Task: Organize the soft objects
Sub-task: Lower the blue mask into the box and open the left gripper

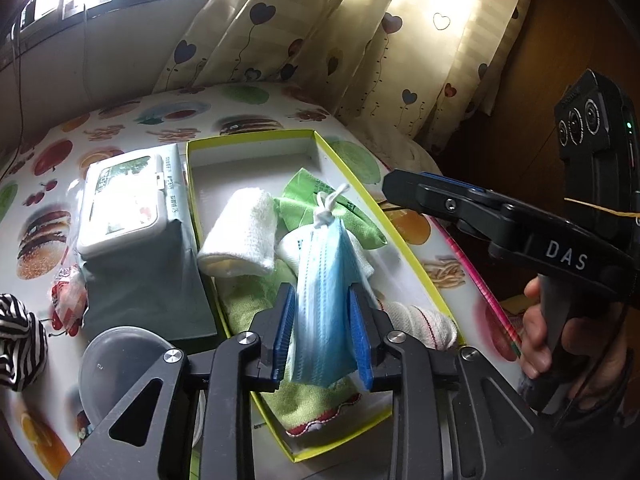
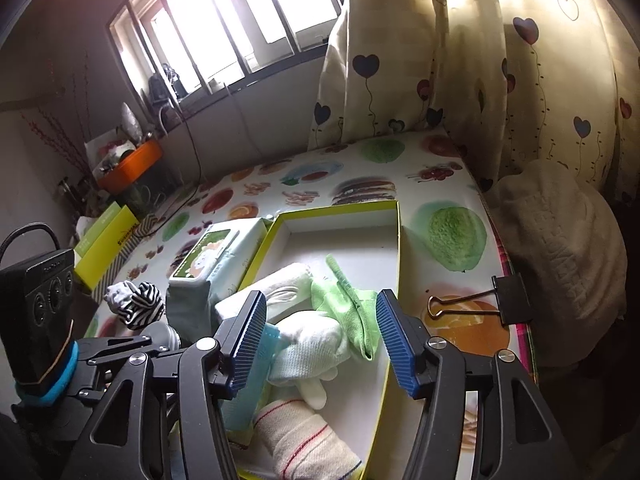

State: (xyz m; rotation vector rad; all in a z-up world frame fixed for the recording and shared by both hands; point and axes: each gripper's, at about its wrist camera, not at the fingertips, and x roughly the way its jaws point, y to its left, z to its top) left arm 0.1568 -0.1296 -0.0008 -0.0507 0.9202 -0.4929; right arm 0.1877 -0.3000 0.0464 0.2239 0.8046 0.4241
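A yellow-rimmed white box (image 1: pixel 256 138) (image 2: pixel 340 206) lies on the fruit-print table. Inside are a rolled white towel (image 1: pixel 240 240) (image 2: pixel 280 280), a green cloth (image 1: pixel 320 204) (image 2: pixel 352 308), white socks (image 2: pixel 312 344), a green towel (image 1: pixel 308 400) and a striped white roll (image 1: pixel 420 324) (image 2: pixel 304 436). My left gripper (image 1: pixel 324 316) is shut on a folded blue face mask (image 1: pixel 320 300), held over the box; the mask also shows in the right wrist view (image 2: pixel 256 372). My right gripper (image 2: pixel 320 340) is open and empty above the box's near right part; it also shows in the left wrist view (image 1: pixel 404 188).
A wet-wipes pack (image 1: pixel 128 204) (image 2: pixel 216 252) lies left of the box. A striped black-and-white sock (image 1: pixel 16 340) (image 2: pixel 140 304) and a clear lid (image 1: pixel 120 364) sit at the left. A binder clip (image 2: pixel 480 300) is on the table's right edge. Curtains (image 2: pixel 480 60) hang behind.
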